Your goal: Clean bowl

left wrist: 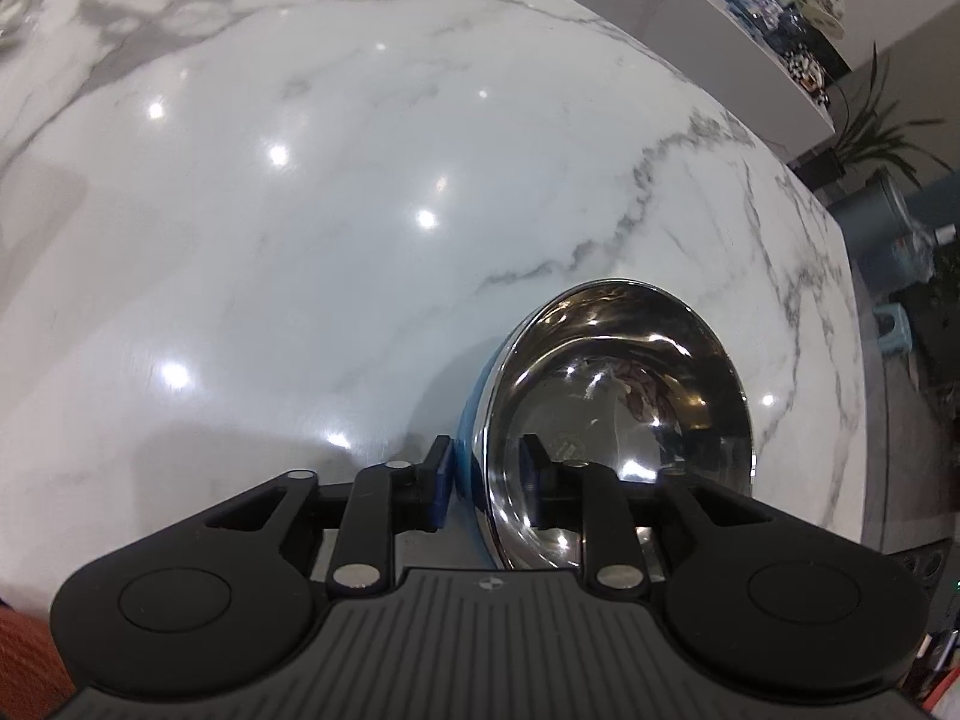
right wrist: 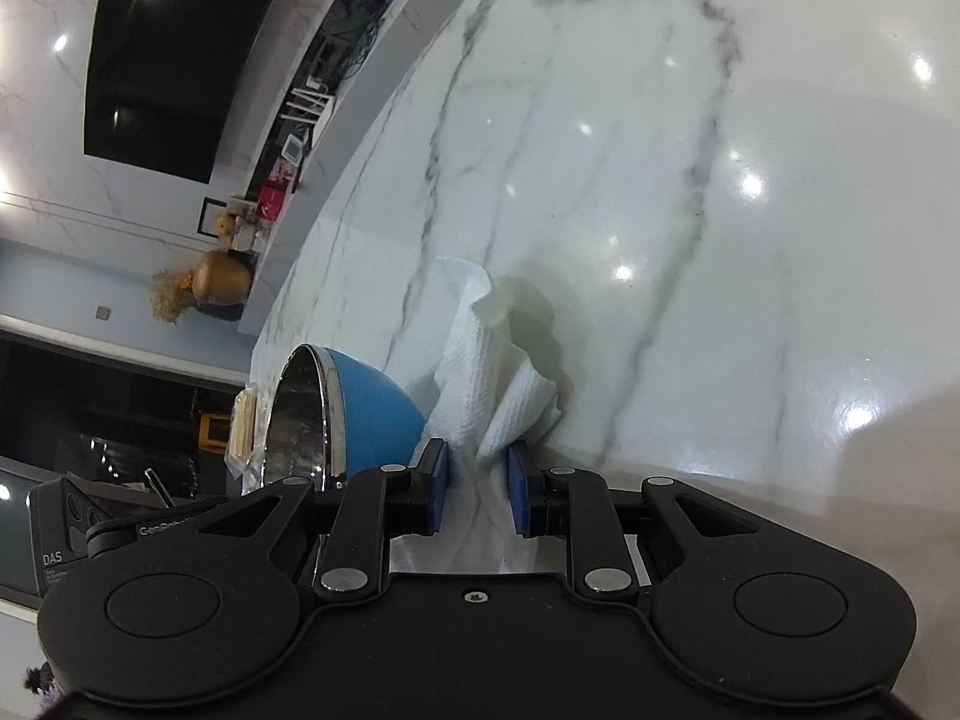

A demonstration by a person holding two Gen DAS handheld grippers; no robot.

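While the left hand-held gripper [left wrist: 483, 483] straddles the rim of the one bowl [left wrist: 618, 420], with one blue pad outside against the blue shell and the other inside the steel, the bowl stands tipped on its edge on the marble desk [left wrist: 300, 210], its mouth turned sideways. A sliver of gap shows at the inner pad, so I cannot tell whether the pads press the wall or have slackened off it. The polished inside shows only reflections; no soil or residue can be made out there, though the glare would hide a thin film.

Further right, in the right wrist view, the same bowl [right wrist: 372, 402] appears at the left, blue shell toward the camera, and just beside it hangs a single white paper towel [right wrist: 498, 372], crumpled and bunched. The right hand-held gripper [right wrist: 477, 489] is clenched on the lower part of that towel, which rises loosely above the pads and sits close to the bowl's outer wall, not inside it.

By my reading, the wipe of the interior may be done or may be pending; the pictures do not settle which. Count: one bowl, one towel, two grippers. A small packet [right wrist: 243, 426] lies beyond the bowl.
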